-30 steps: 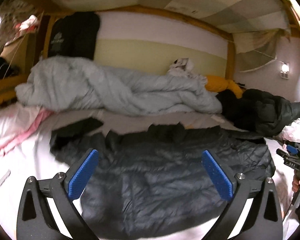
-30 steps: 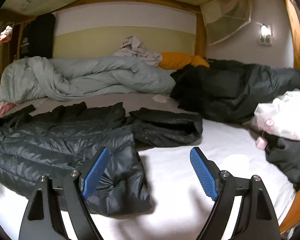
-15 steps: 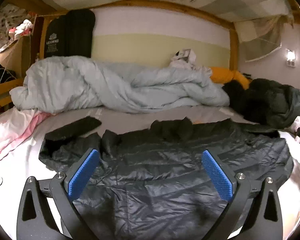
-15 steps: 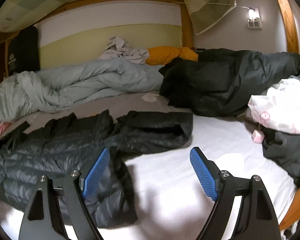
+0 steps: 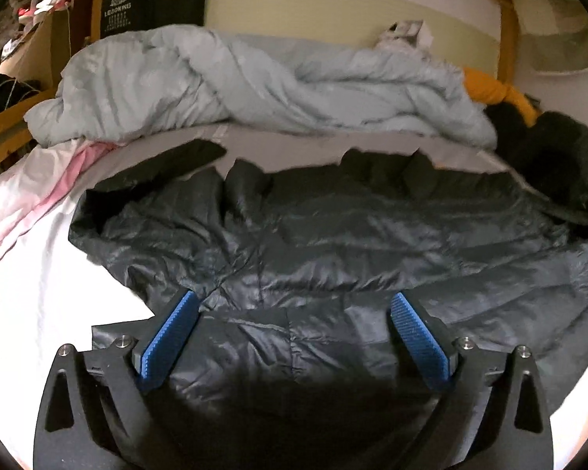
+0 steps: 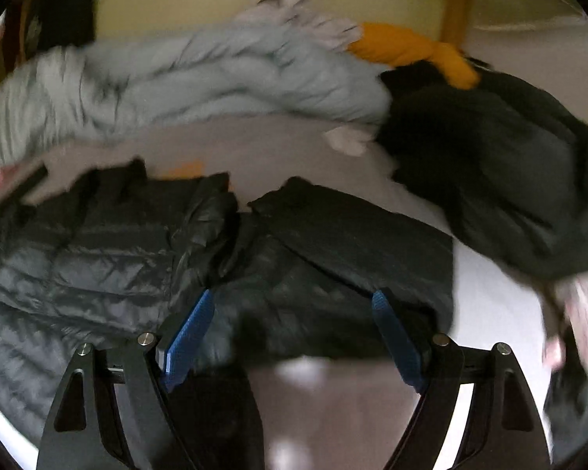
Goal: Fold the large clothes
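Change since earlier frame: both views closer in and pitched further down onto the dark down jacket (image 5: 333,243); right view swung leftward, sleeve now between the blue pads instead of bare sheet.
Jacket location: spread flat on the white bed sheet (image 5: 58,274), in front of the pale blue duvet (image 5: 254,86).
Jacket long axis: across both views, side to side, collar edge toward the duvet.
Left gripper (image 5: 294,337): jaws wide, nothing clamped; near hem panel directly below and ahead, fabric filling the gap in view.
Right gripper (image 6: 290,337): jaws wide, having just narrowed slightly, nothing between the pads pressed; contact with fabric not determinable through the blur.
Sleeve (image 6: 356,243): folded, extending right from the jacket body, lying just ahead of the right jaws.
Nearer hand, by part: left for the hem and body, right for the sleeve.
Governing relation: sleeve axis crosswise to the right jaws' pointing line, so a pinch at its near edge appears feasible.
Nearby clutter: second dark coat (image 6: 509,180) at right, apart from the sleeve.
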The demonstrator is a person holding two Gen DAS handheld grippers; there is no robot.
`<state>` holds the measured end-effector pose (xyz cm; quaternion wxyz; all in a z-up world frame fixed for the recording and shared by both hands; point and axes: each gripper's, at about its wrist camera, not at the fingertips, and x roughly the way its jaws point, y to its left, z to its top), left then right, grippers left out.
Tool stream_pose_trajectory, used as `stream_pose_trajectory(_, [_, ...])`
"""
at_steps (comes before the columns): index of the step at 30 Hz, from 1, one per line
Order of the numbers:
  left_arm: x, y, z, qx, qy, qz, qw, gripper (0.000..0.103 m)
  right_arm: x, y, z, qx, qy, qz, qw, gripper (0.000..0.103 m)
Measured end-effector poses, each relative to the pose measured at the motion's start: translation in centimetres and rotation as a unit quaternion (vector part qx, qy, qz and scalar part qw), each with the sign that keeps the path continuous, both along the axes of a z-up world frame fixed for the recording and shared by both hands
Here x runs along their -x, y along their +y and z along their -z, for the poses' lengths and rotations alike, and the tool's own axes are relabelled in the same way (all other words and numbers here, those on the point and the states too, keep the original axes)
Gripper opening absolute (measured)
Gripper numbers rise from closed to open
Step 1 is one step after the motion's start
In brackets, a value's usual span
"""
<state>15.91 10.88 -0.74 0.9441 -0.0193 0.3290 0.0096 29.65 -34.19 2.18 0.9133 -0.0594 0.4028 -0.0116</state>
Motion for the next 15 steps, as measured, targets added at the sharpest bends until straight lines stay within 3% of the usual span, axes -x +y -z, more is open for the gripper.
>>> stream_pose_trajectory(6, [-1.3, 0.5, 2.3, -0.004, 0.036, -0.011, 0.9993, 0.098, -9.0, -0.1, 3.8, -0.038, 0.082, 0.018, 0.996, 0.081])
stream_pose_trajectory(10, [-1.5, 0.3, 2.6, -0.012, 0.037, -0.005, 0.9992, 0.098, -12.0, -0.5, 5.9, 0.017, 0.096, 0.047, 0.994, 0.072])
stream_pose_trajectory(13, [-1.5, 0.4, 2.7, -0.009, 0.037, -0.006, 0.9993, 0.098, -12.8, -1.8, 6.4, 0.015, 0.092, 0.067, 0.993, 0.051])
stream_pose_trajectory(15, [-1.5, 0.4, 2.7, -0.007, 0.035, -0.006, 0.9993, 0.098, -12.8, -2.3, 6.3, 0.008, 0.086, 0.07, 0.994, 0.004])
